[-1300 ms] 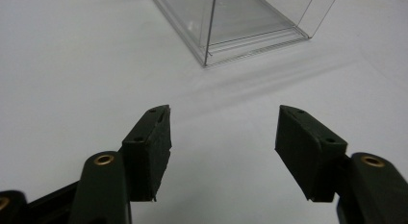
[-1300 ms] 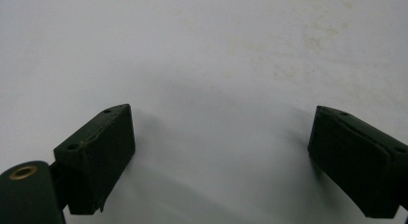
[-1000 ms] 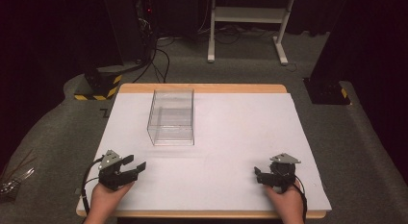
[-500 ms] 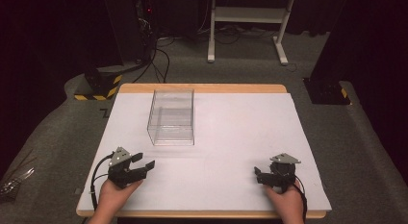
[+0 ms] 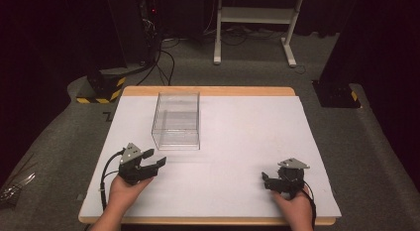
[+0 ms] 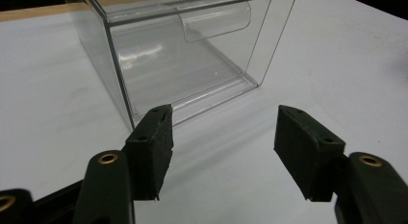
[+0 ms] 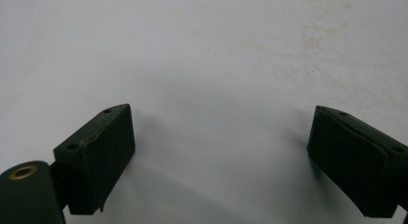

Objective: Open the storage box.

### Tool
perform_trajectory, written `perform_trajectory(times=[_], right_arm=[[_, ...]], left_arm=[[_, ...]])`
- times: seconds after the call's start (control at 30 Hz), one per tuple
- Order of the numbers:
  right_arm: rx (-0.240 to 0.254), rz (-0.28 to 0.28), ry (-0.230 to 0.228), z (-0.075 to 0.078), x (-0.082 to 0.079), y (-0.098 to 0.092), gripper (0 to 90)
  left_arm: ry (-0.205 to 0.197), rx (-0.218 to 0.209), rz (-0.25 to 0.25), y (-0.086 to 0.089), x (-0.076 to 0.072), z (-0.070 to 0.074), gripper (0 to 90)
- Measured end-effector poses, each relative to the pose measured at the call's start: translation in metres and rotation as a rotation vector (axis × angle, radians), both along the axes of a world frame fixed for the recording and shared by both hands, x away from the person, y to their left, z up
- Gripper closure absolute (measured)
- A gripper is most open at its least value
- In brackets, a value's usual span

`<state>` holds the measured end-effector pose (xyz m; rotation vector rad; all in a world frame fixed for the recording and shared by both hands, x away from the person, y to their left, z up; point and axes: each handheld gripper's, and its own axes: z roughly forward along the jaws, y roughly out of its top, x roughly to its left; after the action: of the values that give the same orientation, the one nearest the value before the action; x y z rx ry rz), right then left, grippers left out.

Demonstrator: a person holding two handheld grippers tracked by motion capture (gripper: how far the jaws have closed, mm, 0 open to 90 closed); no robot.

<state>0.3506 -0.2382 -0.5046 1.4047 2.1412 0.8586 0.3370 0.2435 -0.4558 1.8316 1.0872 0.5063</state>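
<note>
L tongs near clear box, R tongs idle.
Lower left of frame: left gripper (image 5: 154,159) jaws spread, nothing btwn, aimed at clear plastic box (image 5: 177,121); just apart. Lower right: right gripper (image 5: 266,180) spread, empty, over white table (image 5: 247,132). Box sits upper-left of centre.

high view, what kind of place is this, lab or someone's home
Most likely a lab or recording studio: black curtains all around, an equipment rack with trailing cables, hazard-striped floor weights, and a white-topped table bearing just a clear plastic box.
</note>
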Motion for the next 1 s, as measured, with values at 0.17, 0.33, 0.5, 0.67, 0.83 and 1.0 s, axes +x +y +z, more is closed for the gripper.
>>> perform_trajectory(times=[0.17, 0.33, 0.5, 0.67, 0.83, 1.0], right_arm=[[-0.001, 0.0, 0.0, 0.0, 0.0, 0.0, 9.3], [-0.001, 0.0, -0.001, 0.0, 0.0, 0.0, 9.2], [0.0, 0.0, 0.0, 0.0, 0.0, 0.0, 9.3], [0.0, 0.0, 0.0, 0.0, 0.0, 0.0, 9.3], [0.0, 0.0, 0.0, 0.0, 0.0, 0.0, 9.3], [0.0, 0.0, -0.001, 0.0, 0.0, 0.0, 9.3]], left_arm=[[0.01, -0.019, -0.001, -0.003, 0.008, 0.002, 38.4], [0.023, -0.033, 0.001, -0.006, 0.017, 0.003, 37.8], [0.021, 0.003, 0.002, -0.012, 0.023, 0.004, 38.4], [0.012, 0.011, -0.005, -0.017, 0.028, 0.005, 37.6], [0.014, 0.003, -0.012, -0.017, 0.034, 0.004, 36.9], [0.008, 0.002, -0.027, -0.018, 0.041, 0.006, 36.0]])
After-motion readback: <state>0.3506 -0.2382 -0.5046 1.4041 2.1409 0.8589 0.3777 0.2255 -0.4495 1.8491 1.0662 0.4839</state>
